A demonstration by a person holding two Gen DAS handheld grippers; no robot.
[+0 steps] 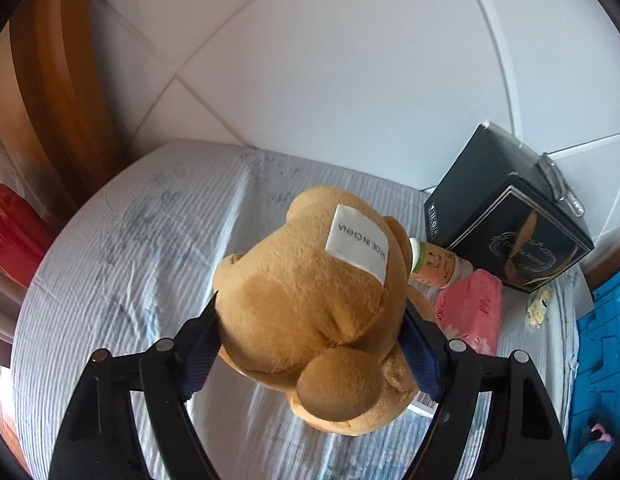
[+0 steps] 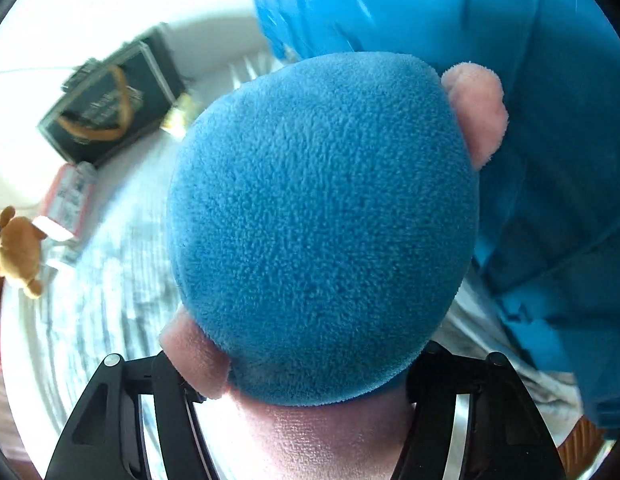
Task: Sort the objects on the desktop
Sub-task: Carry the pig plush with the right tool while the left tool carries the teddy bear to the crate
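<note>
1. Now both grippers carry a soft toy over the round table [image 1: 110, 240], which is draped in a pale, finely striped cloth.
2. Left gripper [image 1: 310, 332]: its jaws stand fairly wide and press on either flank of a tan plush bear [image 1: 302, 312], which hangs above the middle of the table with its white sewn-in label [image 1: 357, 244] facing up.
3. Right gripper [image 2: 321, 372]: its jaws, partly closed, pinch a blue plush toy [image 2: 321, 220] with pink fleecy limbs, held near the table's edge beside a blue bin [image 2: 509, 80].
4. Risk, as I judge it: both toys are squashy and rounded, so the pads sink in rather than bite. A quick swing could let either one roll or slide out.
5. The bear is gripped low on its body, and most of its bulk sits beyond the pads. That overhang could make it pivot and drop onto the things below.
6. Beneath and beyond it, toward the table's far edge, lie a white bottle [image 1: 437, 268] with a green band, a pink soft pack [image 1: 469, 312] and a rigid black box [image 1: 505, 216] with a gold ribbon print. A falling toy could knock the bottle rolling.
7. The blue toy fills the right wrist view, so aiming it at the bin may be partly blind. It could catch the rim.
8. The loose cloth is wrinkled and could snag a low finger.
</note>
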